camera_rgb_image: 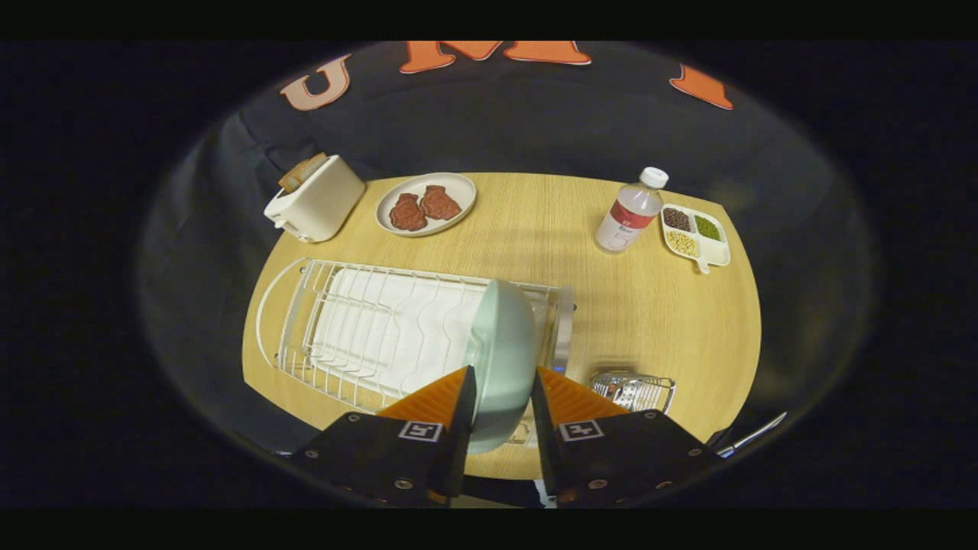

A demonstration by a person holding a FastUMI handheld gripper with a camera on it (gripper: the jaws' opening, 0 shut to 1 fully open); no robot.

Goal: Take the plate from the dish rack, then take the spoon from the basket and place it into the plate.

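A pale green plate (pixel 504 344) stands on edge over the right end of the white wire dish rack (pixel 359 328). My gripper (pixel 502 380) holds it by the rim, with one finger on each face, so it is shut on the plate. Just right of the fingers sits a small wire basket (pixel 634 391) on the wooden table (pixel 649 305). A slim metal handle (pixel 752 436), possibly the spoon, shows past the right finger near the table's front edge.
Beyond the rack stand a white toaster (pixel 315 200) holding bread and a plate of two brown patties (pixel 425 203). At the far right are a water bottle (pixel 631 214) and a divided dish of beans (pixel 695 235). Bare wood lies between rack and bottle.
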